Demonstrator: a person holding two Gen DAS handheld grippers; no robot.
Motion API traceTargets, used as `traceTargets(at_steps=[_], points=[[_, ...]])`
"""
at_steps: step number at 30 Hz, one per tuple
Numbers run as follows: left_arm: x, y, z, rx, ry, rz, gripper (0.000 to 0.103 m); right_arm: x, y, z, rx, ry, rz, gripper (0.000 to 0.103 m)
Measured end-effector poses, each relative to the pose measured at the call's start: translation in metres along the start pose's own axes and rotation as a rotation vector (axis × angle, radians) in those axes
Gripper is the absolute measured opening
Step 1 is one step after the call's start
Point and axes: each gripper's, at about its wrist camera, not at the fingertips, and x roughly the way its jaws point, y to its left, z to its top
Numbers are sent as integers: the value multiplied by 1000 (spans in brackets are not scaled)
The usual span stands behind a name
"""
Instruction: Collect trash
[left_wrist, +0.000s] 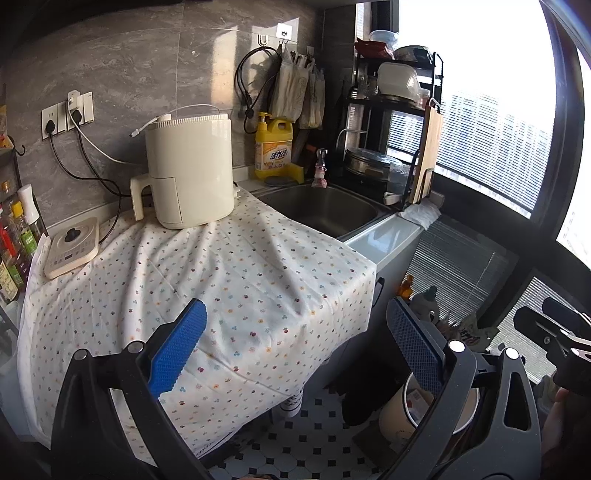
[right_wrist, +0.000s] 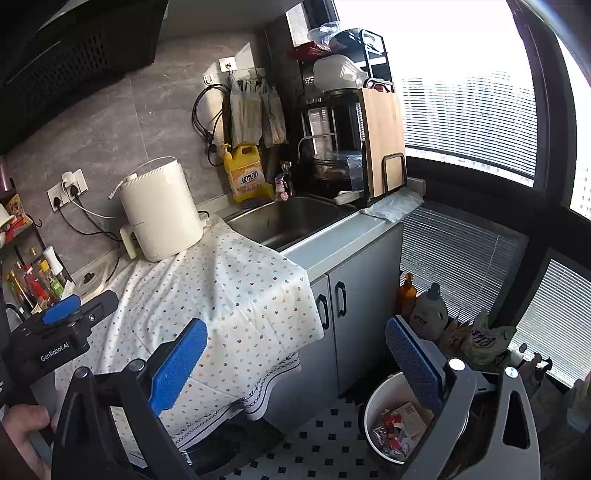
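Trash sits in the white bin; left tool and right tool held level, wide open, empty

The middle and front part of the flowered cloth on the counter is bare, so a gripper can pass over it freely. At the back edge the white air fryer stands tall, and the flat cooker base lies at the left, with bottles just beside it. Black and white cables hang behind them along the wall. To the right the sink is open from above; the yellow detergent bottle and the faucet stand at its far rim. On the floor, the white bin is open on top, with the cabinet close on its left and bottles and bags behind it.
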Motion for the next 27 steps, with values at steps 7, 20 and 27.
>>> traceTargets(at_steps=[7, 20, 27], points=[[4, 1, -1, -11, 9, -10, 97, 6, 1, 3, -2, 7, -3, 95], [15, -1, 17, -1, 5, -24, 97, 15, 3, 19, -13, 6, -12, 95], [29, -3, 27, -20, 2, -37, 97, 23, 6, 30, -30, 11, -27, 95]])
